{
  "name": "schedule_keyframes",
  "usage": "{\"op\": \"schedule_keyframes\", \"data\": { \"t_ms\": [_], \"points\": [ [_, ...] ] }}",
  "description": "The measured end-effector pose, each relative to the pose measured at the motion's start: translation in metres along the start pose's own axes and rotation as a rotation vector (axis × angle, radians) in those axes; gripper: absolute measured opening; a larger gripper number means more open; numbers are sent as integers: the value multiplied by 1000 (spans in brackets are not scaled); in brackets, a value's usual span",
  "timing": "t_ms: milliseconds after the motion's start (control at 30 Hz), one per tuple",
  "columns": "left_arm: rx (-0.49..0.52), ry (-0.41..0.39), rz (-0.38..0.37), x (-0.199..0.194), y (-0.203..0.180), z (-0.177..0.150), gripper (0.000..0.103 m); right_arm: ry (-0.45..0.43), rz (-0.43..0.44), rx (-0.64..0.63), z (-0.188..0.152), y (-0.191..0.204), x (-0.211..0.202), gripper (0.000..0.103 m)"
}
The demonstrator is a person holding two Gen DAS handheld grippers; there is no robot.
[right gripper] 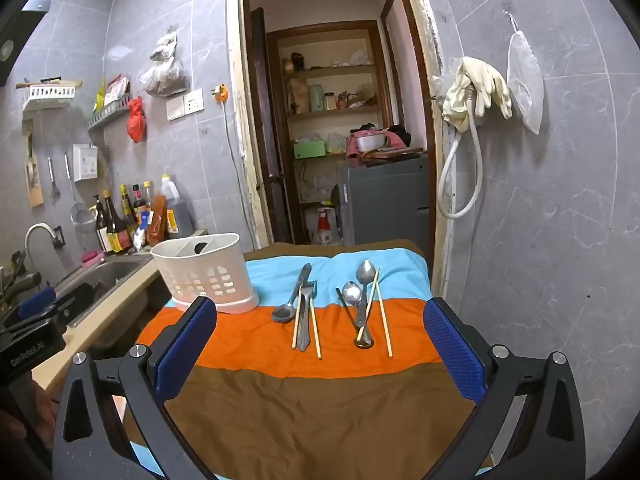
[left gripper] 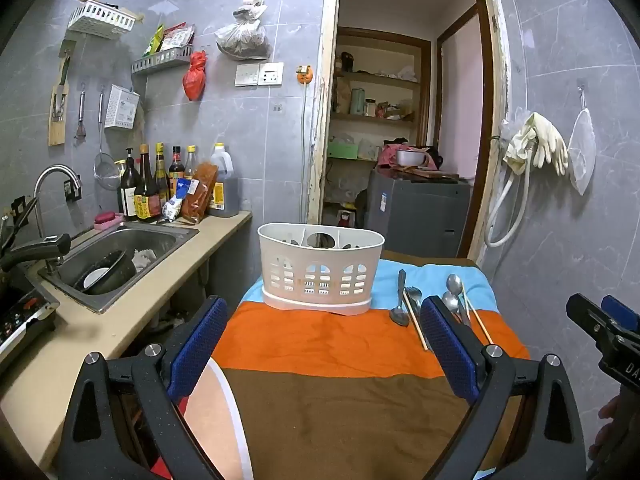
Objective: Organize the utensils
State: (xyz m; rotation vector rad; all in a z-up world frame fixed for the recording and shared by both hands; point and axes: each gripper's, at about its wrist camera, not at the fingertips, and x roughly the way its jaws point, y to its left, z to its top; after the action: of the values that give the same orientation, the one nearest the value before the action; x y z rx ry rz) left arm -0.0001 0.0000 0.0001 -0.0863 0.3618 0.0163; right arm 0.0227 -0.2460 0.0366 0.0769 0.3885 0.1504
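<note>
A white slotted utensil caddy (left gripper: 320, 272) (right gripper: 206, 274) stands on the striped cloth, left of the utensils. Two loose groups lie to its right: a spoon (right gripper: 285, 309), a fork (right gripper: 306, 312) and chopsticks (right gripper: 315, 332), then several spoons (right gripper: 362, 284) with more chopsticks (right gripper: 384, 330). In the left wrist view those utensils (left gripper: 408, 300) lie partly behind a blue finger pad. My left gripper (left gripper: 324, 344) is open, hanging above the orange and brown stripes short of the caddy. My right gripper (right gripper: 320, 346) is open too, short of the utensils, nothing between its fingers.
The striped cloth (right gripper: 320, 408) covers a small table. A counter with a steel sink (left gripper: 120, 256) holding dishes runs along the left, with bottles (left gripper: 160, 184) at its back. A doorway (right gripper: 340, 140) opens behind the table. A tiled wall with hanging gloves (right gripper: 476, 92) is close on the right.
</note>
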Motion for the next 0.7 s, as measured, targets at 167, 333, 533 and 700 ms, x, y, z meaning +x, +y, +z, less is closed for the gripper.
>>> {"op": "schedule_keyframes", "data": {
  "t_ms": [167,333,533,700],
  "points": [
    [-1,0,-2,0,0,0,95,5,-3,-5,0,0,1,103],
    [0,0,-1,0,0,0,95,5,-2,-4,0,0,1,103],
    [0,0,-2,0,0,0,95,4,-3,-4,0,0,1,103],
    [2,1,0,0,0,0,95,5,-2,-4,0,0,1,103]
  ]
}}
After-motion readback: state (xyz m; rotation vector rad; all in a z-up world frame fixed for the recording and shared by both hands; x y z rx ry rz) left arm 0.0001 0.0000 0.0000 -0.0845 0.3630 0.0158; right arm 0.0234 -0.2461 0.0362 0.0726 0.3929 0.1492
